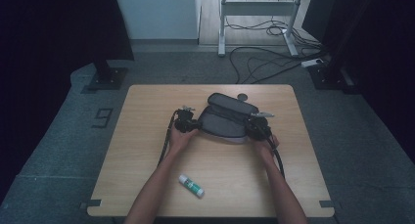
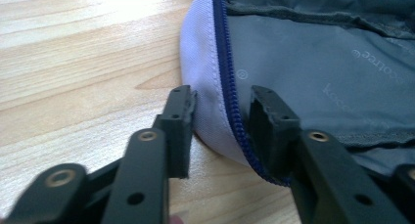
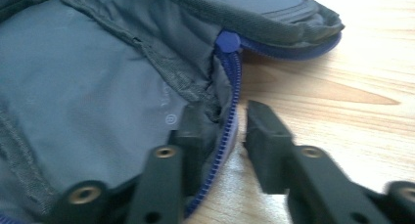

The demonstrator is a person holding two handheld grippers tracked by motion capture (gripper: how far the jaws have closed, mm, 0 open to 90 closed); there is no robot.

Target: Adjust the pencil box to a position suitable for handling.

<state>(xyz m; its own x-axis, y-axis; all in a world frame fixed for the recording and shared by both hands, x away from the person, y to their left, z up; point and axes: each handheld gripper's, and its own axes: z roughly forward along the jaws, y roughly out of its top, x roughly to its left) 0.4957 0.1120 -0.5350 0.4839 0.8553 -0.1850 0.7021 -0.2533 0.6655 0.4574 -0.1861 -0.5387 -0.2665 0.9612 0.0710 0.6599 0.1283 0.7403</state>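
Scene: a person at a pale wooden table [image 1: 147, 185] works a grey zip pouch [image 1: 222, 121] with a hand-held gripper in each hand.
Pouch: lies unzipped at the middle of the table's far half, lid flap thrown back toward the far edge, grey lining showing.
Left gripper [image 1: 187, 122]: at the pouch's left end; in the left gripper view its fingers [image 2: 178, 131] straddle the pale outer wall and blue zipper [image 2: 226, 77], one outside on the table side, one inside on the lining, close against the rim without a clear pinch.
Right gripper [image 1: 258, 127]: at the pouch's right end; in the right gripper view one finger sits inside against the lining, the other [image 3: 266, 145] stands outside over the wood, a gap left between it and the zipper edge.
Zipper pull [image 3: 228, 42]: blue, at the corner where lid meets body.
Glue stick [image 1: 191, 185]: white with a green label, lying near the table's near edge, well apart from the pouch.
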